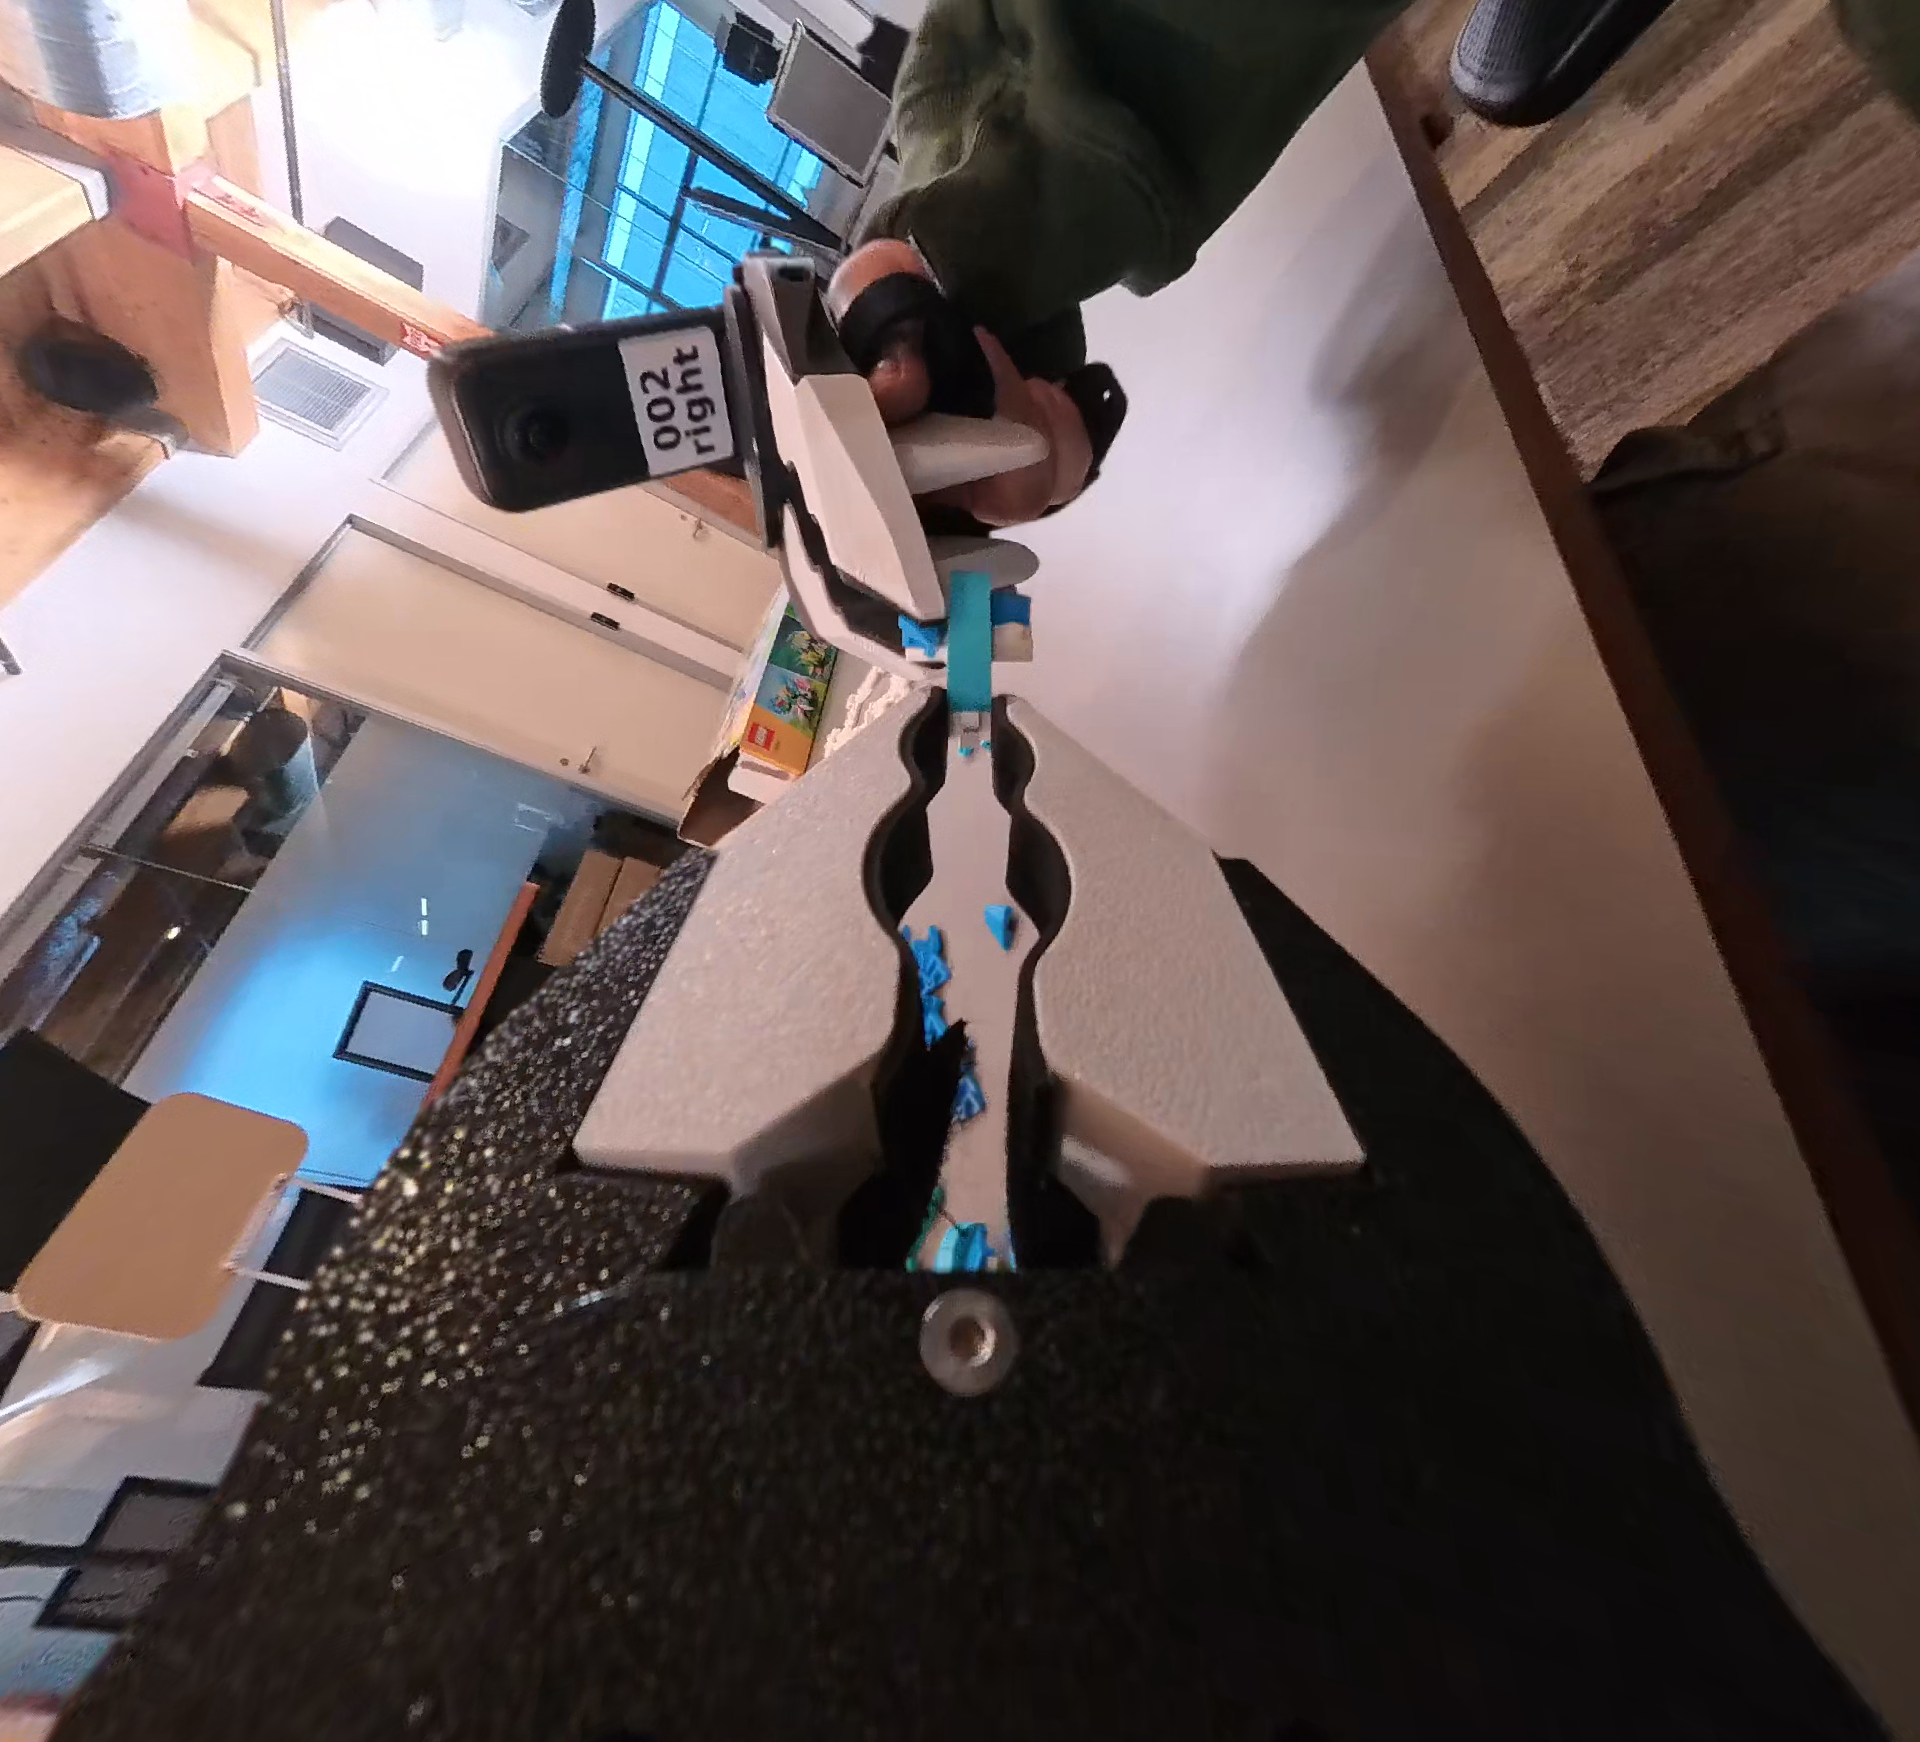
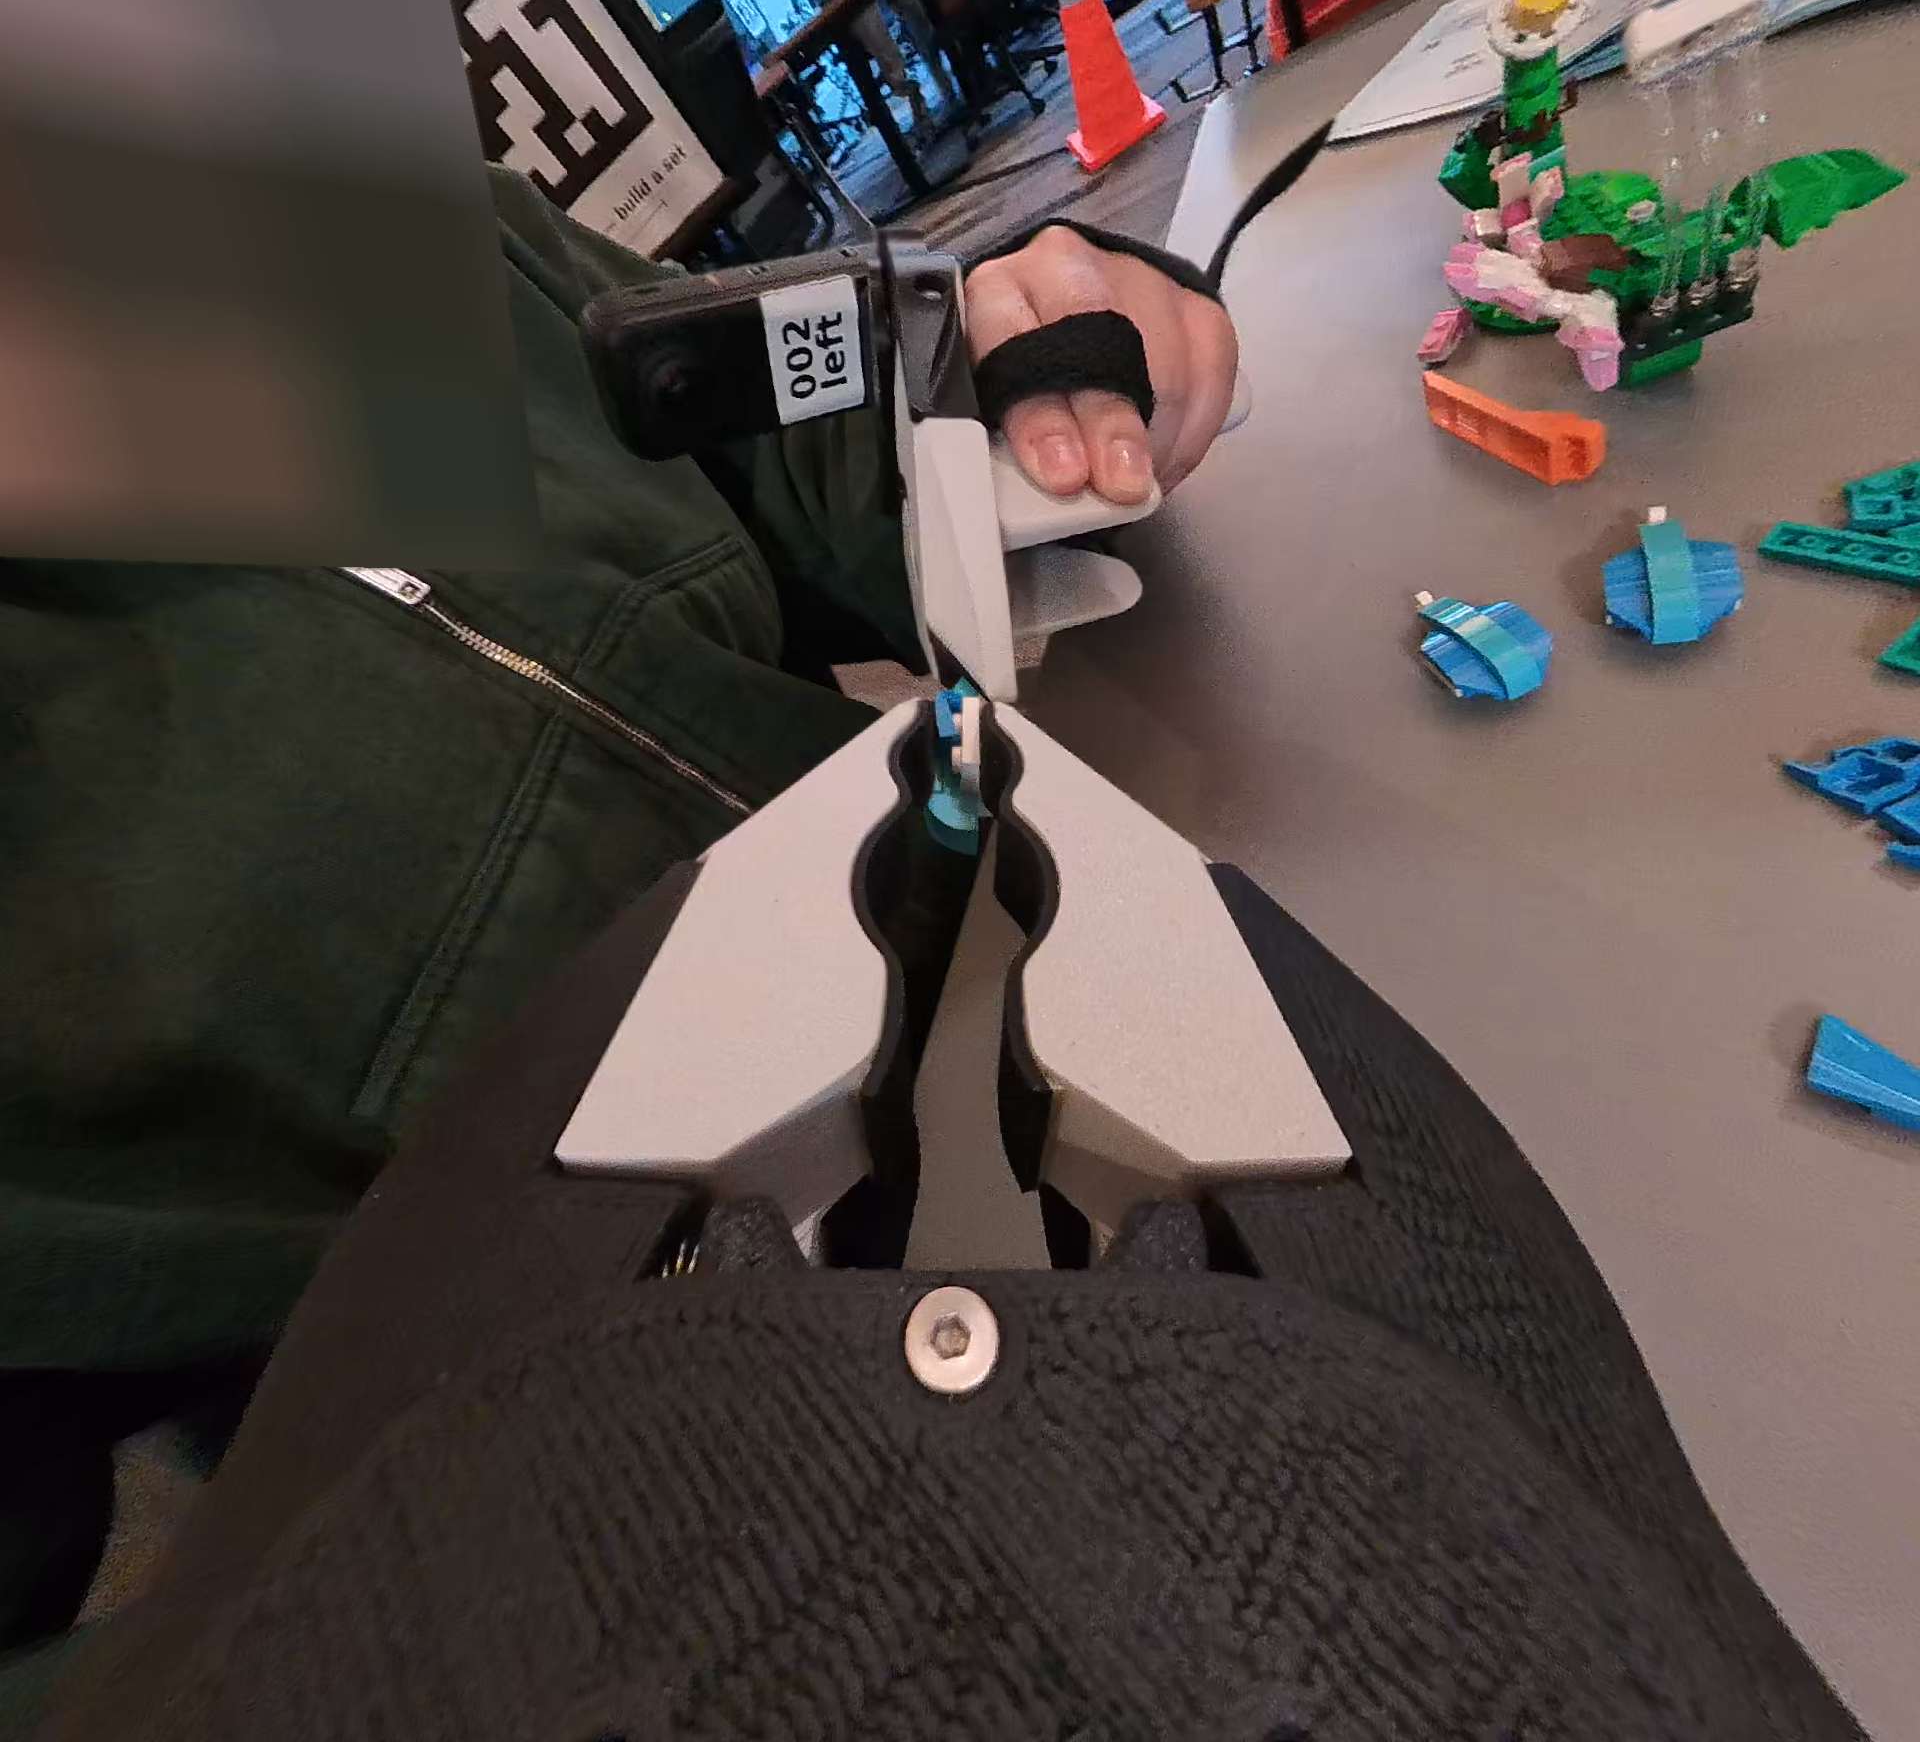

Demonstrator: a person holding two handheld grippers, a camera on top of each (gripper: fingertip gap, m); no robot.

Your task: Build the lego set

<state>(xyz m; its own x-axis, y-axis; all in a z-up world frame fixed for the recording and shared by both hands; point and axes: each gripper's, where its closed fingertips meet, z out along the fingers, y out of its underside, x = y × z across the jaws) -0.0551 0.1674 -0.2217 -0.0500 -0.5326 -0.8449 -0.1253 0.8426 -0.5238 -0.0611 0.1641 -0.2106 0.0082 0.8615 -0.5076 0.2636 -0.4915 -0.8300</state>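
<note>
Both tongs [image 1: 968, 705] [image 2: 961, 716] tight on blue-white lego piece [image 2: 956, 757]

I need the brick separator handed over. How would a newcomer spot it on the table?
Start at the green flower model on the grey table. Just in front lies the separator, the only orange wedge; the nearby loose parts are blue or teal.

Orange tool [image 2: 1512, 441] and blue assemblies [image 2: 1486, 648] crowd table [image 2: 1351, 861].
</note>
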